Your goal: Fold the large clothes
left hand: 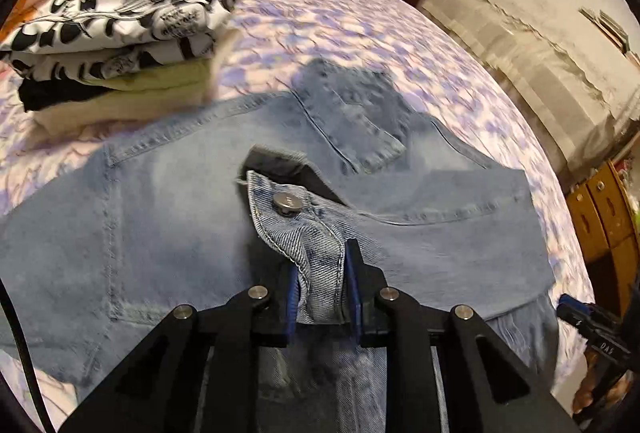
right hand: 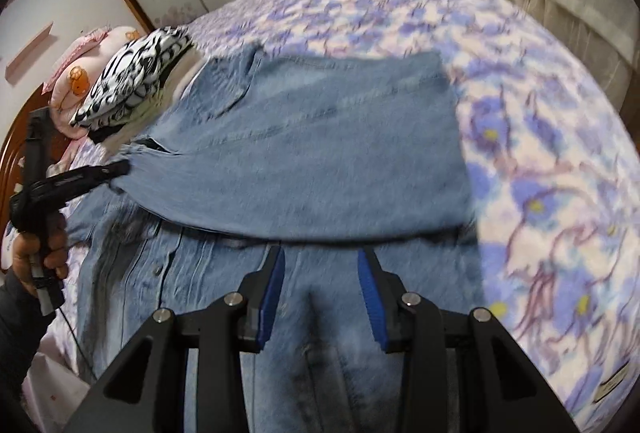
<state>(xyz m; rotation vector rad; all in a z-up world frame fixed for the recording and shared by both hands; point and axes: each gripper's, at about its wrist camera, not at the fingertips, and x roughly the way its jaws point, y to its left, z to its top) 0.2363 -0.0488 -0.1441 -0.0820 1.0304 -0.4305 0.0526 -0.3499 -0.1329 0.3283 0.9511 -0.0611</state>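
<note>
A light blue denim shirt (left hand: 160, 193) lies spread on the bed, with a chest pocket (left hand: 360, 121) facing up. My left gripper (left hand: 322, 269) is shut on a bunched strip of its front edge, just below a metal button (left hand: 286, 202). The right wrist view shows that gripper (right hand: 120, 167) lifting a corner of the denim (right hand: 320, 153), so part of it is folded over the rest. My right gripper (right hand: 322, 273) hovers open above the lower denim with nothing between its blue pads. It also shows at the left wrist view's right edge (left hand: 576, 313).
A stack of folded clothes (left hand: 120, 17) topped by a black-and-white print sits on the purple floral bedspread (left hand: 360, 25) beside the shirt. A person's hand (right hand: 40, 253) holds the left gripper's handle. Cloth-covered furniture (left hand: 540, 53) and a wooden cabinet (left hand: 600, 217) stand beyond the bed's right edge.
</note>
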